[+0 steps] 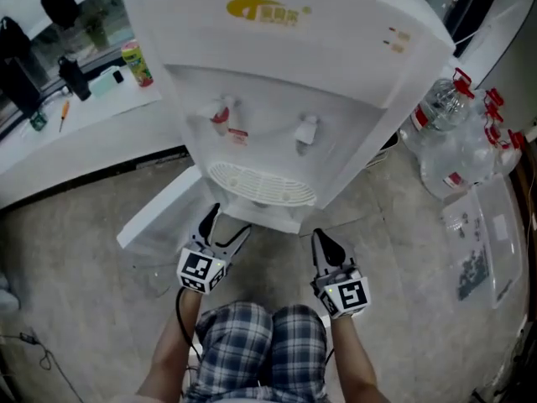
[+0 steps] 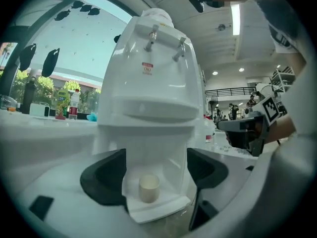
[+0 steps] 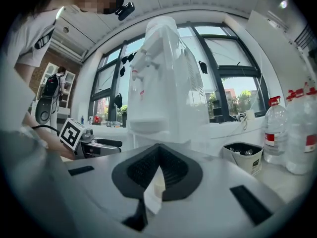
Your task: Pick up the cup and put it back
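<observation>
From the head view I see the white plastic water dispenser (image 1: pixel 285 74), smooth and glossy, with two small taps (image 1: pixel 222 116) above a ribbed oval drip tray (image 1: pixel 260 183). Both my tools sit low in front of its base: the left gripper (image 1: pixel 228 223) with its dark fingers spread, and the right gripper (image 1: pixel 323 242) with its fingers drawn together. The cup does not show here, since the dispenser body overhangs it. Clear plastic bottles (image 1: pixel 453 149) with red caps lie off to the right.

In the left gripper view the jaws stand wide apart with nothing held. Framed between them, well ahead, is the cup (image 2: pixel 149 188), a small pale, matte, round cup. It stands upright on the little white shelf (image 2: pixel 158 207) in the dispenser's lower recess.

In the right gripper view the ribbed black rubber jaws meet at their tips and grip nothing.

As I judge it, the task is barely begun: the cup is untouched. The reach, the grasp, the lift and the return are all left to do.
</observation>
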